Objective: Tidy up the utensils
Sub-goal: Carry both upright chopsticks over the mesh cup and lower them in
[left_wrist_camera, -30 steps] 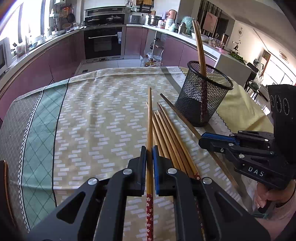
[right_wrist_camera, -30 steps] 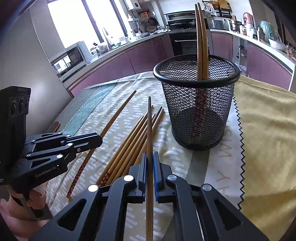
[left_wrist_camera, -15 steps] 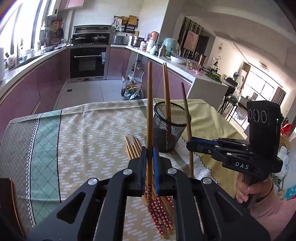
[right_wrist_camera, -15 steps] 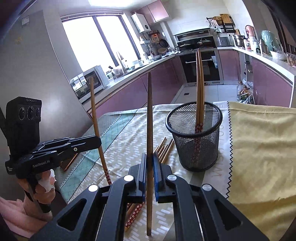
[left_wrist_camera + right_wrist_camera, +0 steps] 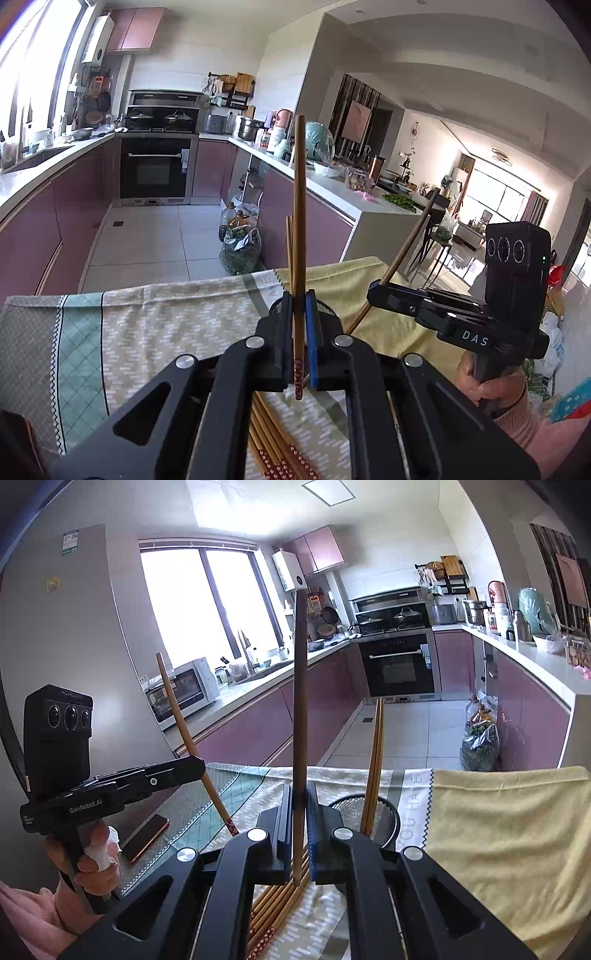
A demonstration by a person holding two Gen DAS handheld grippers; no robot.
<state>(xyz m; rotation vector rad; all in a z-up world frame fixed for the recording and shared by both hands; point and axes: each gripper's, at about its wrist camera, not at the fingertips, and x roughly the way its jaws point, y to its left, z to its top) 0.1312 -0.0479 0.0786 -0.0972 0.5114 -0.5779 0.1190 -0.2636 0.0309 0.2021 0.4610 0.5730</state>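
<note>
**Two chopsticks lifted, most of the bundle left to sort**

Each hand-held gripper had its fingers clamped on a single chopstick held upright above the mesh holder. The left gripper (image 5: pixel 298 332) pinched a pale bamboo chopstick (image 5: pixel 300 206) just above its red-patterned end, which hung below the fingers. The right gripper (image 5: pixel 298 823) pinched a darker brown chopstick (image 5: pixel 300 686) near its lower end, the long shaft rising steeply.

The black mesh holder (image 5: pixel 384 812) stood on the surface, partly hidden behind the grippers in both views. It already held a small number of chopsticks (image 5: pixel 376 760), leaning upright against its rim; the exact count could not be told. In front of the holder, a loose bundle of chopsticks (image 5: pixel 280 904) lay flat on the tablecloth (image 5: pixel 509 830). By this reckoning the task looked under way but well short of finished: a few sticks stored, two in the air, several more lying flat.

The chopsticks were slim, smooth, tapered rods with red floral-printed ends. The holder was a round cylinder of fine wire mesh. The cloth was woven, patterned beige and teal to the left of the holder, plain yellow to its right. A phone (image 5: pixel 146 837) lay left of the holder.
</note>
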